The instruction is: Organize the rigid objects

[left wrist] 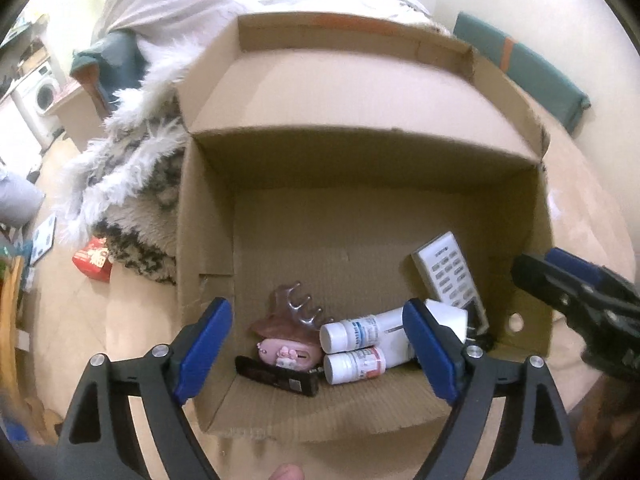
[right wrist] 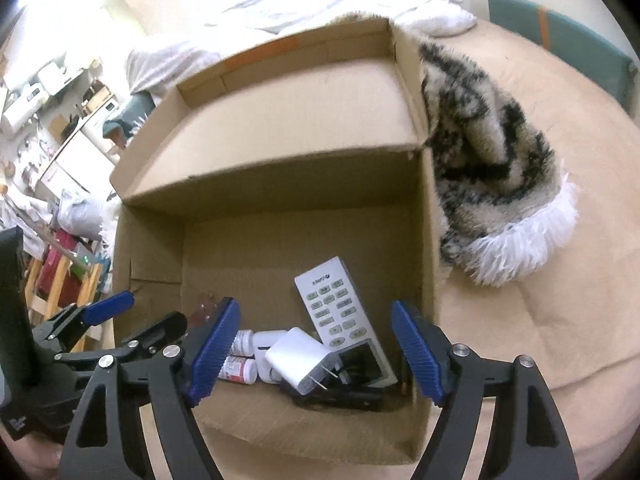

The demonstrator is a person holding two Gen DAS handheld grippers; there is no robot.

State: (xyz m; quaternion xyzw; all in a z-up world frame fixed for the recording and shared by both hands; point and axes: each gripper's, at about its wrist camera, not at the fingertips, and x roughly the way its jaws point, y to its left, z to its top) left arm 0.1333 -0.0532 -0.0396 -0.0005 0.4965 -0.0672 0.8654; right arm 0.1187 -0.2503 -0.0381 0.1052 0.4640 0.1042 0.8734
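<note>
An open cardboard box [left wrist: 360,216] [right wrist: 280,208] sits on a tan bed. Inside lie a grey remote [left wrist: 448,272] [right wrist: 340,312], a white charger plug [right wrist: 298,360] [left wrist: 446,316], two white pill bottles [left wrist: 352,356] [right wrist: 240,368], a white tube [left wrist: 388,326], a brown hair claw [left wrist: 294,316], a pink trinket [left wrist: 286,354] and a black flat item [left wrist: 276,376]. My left gripper [left wrist: 320,356] is open and empty above the box's near edge. My right gripper [right wrist: 316,360] is open and empty over the box; it also shows in the left wrist view [left wrist: 568,292].
A furry patterned blanket [right wrist: 488,160] [left wrist: 132,184] lies against the box's side. A teal cushion [left wrist: 524,64] [right wrist: 560,36] is behind. A red packet [left wrist: 94,260] lies on the floor left. Cluttered shelves [right wrist: 48,120] stand far left.
</note>
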